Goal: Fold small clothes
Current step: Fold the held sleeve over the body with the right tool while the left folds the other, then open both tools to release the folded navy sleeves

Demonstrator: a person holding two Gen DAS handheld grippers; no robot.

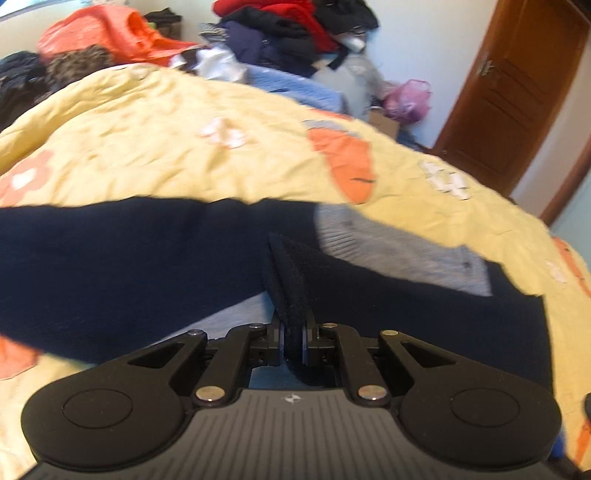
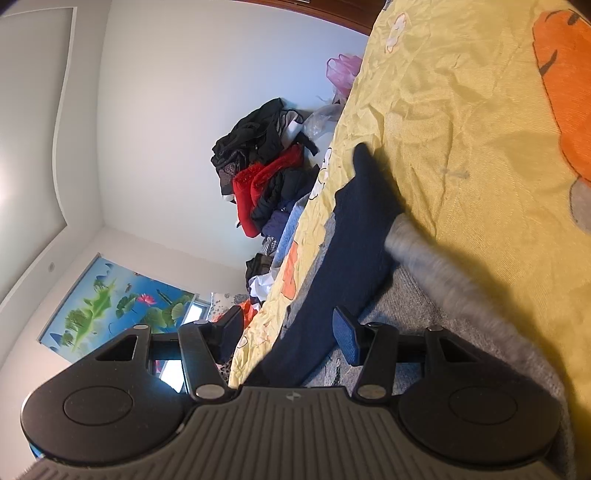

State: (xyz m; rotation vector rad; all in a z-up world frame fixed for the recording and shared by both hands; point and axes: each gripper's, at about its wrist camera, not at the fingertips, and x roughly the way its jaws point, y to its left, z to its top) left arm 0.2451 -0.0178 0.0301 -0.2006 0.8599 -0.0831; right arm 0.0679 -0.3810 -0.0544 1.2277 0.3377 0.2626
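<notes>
Left gripper (image 1: pixel 293 345): jaws drawn together, a fold of the navy garment (image 1: pixel 110 266) pinched between the pads, held low over it. Right gripper (image 2: pixel 290 334): rolled sideways, jaws spread wide, nothing clamped; the navy garment is straddled by its fingers (image 2: pixel 345 334).

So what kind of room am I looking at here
Most likely a lived-in home bedroom: a bed under a yellow floral quilt, a heap of unsorted clothes behind it, a brown wooden door, and a lotus pond poster on the wall.
</notes>
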